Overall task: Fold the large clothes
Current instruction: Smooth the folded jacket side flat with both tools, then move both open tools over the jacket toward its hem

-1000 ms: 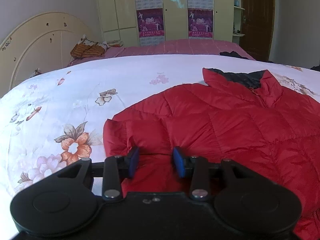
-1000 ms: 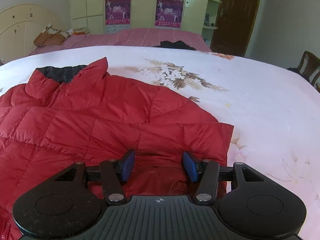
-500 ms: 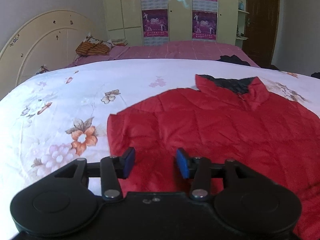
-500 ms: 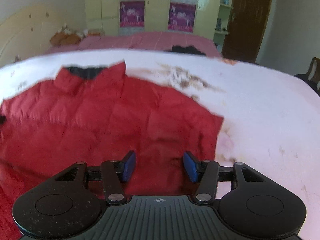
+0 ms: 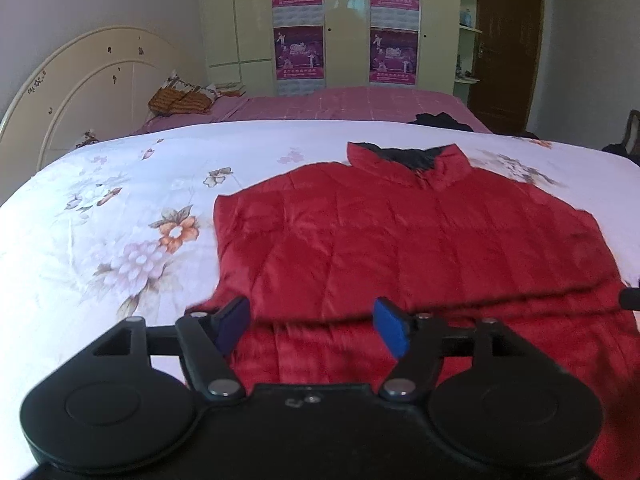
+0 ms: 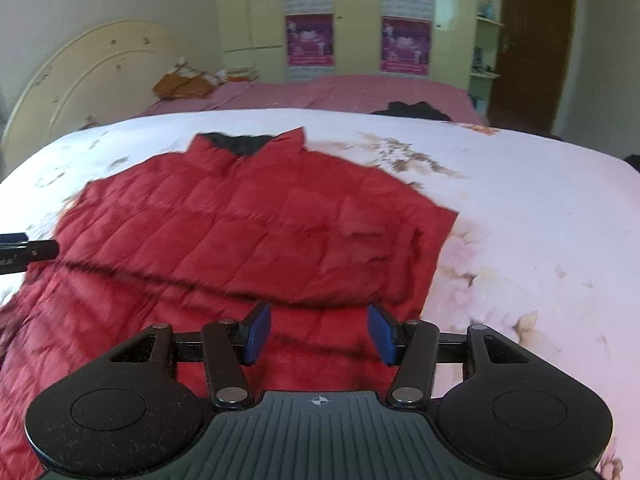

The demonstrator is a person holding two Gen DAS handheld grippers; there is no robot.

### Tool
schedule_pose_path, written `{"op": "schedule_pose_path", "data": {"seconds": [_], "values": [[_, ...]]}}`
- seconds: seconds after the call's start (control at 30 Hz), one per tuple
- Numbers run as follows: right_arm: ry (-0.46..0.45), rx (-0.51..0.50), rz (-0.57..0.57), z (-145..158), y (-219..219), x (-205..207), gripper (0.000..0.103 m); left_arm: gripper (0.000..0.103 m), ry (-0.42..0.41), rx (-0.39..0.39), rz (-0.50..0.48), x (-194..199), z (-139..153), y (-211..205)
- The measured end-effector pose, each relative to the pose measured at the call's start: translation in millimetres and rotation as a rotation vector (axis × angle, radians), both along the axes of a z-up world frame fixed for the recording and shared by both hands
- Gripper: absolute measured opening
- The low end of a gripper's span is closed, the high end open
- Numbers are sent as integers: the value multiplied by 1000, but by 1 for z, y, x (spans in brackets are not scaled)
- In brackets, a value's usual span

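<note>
Both tools hang released, the left tool (image 5: 310, 330) having just spread wider, the right tool (image 6: 318, 334) likewise empty, above the red jacket (image 5: 400, 240) lying flat on the floral bed (image 5: 100, 220), collar toward 12 o'clock.

Each view looks forward and downward along its own black two-finger gripper, close above a bed. Ahead of the left gripper (image 5: 312, 330) jaws lies the left half of a red quilted padded jacket (image 5: 400, 240) on a white flower-printed bedsheet (image 5: 100, 240). The right gripper (image 6: 318, 334) looks over the jacket's (image 6: 248, 224) right half. Both views share the jacket, the sheet (image 6: 540, 220), and beyond, a pale yellow wardrobe with purple posters (image 5: 344, 24) (image 6: 352, 20).
</note>
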State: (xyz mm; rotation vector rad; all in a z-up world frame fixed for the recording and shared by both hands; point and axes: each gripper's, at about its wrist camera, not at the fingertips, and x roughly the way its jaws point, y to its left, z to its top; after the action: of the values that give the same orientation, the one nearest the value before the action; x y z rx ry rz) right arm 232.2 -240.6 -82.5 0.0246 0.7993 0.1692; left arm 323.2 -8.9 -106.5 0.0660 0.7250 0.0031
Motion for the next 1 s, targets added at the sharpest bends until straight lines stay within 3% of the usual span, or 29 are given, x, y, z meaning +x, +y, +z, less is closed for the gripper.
{"op": "schedule_pose_path", "data": {"seconds": [0.03, 0.07, 0.1, 0.13, 0.43, 1.0], "values": [[3, 6, 11, 0, 1, -5, 55, 73, 4, 4, -3, -6, 0, 0], [5, 14, 14, 1, 2, -9, 65, 74, 10, 7, -6, -12, 0, 0], [1, 24, 16, 2, 2, -15, 82, 75, 15, 6, -6, -18, 0, 1], [-11, 31, 18, 3, 3, -21, 84, 77, 20, 4, -5, -24, 0, 3], [4, 28, 1, 4, 12, -66, 84, 84, 70, -2, -47, -66, -3, 25], [110, -89, -151, -13, 6, -160, 84, 85, 141, -29, -58, -133, -23, 93]]}}
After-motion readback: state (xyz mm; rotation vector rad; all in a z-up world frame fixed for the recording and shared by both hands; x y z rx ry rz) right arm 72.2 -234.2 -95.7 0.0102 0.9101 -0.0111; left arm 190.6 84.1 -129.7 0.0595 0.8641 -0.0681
